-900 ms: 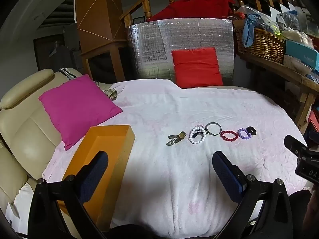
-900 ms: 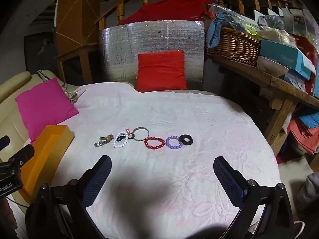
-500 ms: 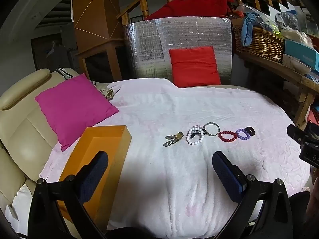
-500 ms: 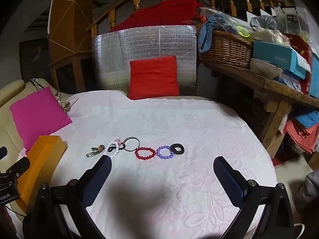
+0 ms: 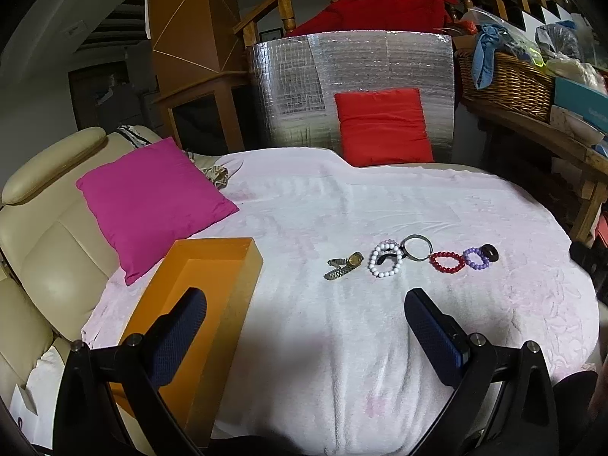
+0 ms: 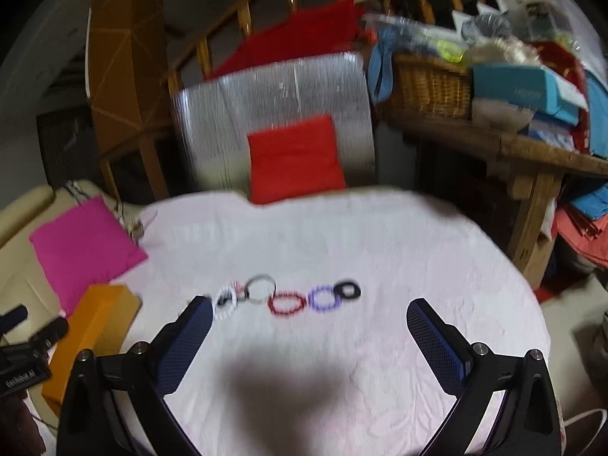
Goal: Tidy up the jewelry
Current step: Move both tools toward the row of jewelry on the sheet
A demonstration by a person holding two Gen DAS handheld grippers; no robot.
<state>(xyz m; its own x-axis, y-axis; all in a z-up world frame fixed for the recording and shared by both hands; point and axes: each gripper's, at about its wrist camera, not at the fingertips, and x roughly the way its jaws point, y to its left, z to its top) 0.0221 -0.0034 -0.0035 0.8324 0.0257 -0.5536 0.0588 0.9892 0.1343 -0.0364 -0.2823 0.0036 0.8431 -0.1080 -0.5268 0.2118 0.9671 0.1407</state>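
Note:
A row of jewelry lies on the pale pink cloth (image 5: 342,197): a gold watch (image 5: 344,264), a white bead bracelet (image 5: 385,260), a metal ring (image 5: 417,247), a red bead bracelet (image 5: 447,261), a purple bead bracelet (image 5: 475,258) and a black ring (image 5: 489,252). An open orange box (image 5: 197,304) stands at the left. My left gripper (image 5: 304,334) is open and empty, short of the row. My right gripper (image 6: 307,342) is open and empty, just short of the red bracelet (image 6: 287,303); this view is blurred.
A pink cushion (image 5: 152,197) lies on the cream sofa (image 5: 41,235) at left. A red cushion (image 5: 383,125) leans on a silver foil panel (image 5: 349,83) at the back. A wooden shelf with a wicker basket (image 5: 505,83) stands at right.
The right gripper has moved forward and down toward the row of bracelets, which now sits closer between its fingers. The left gripper has barely shifted.

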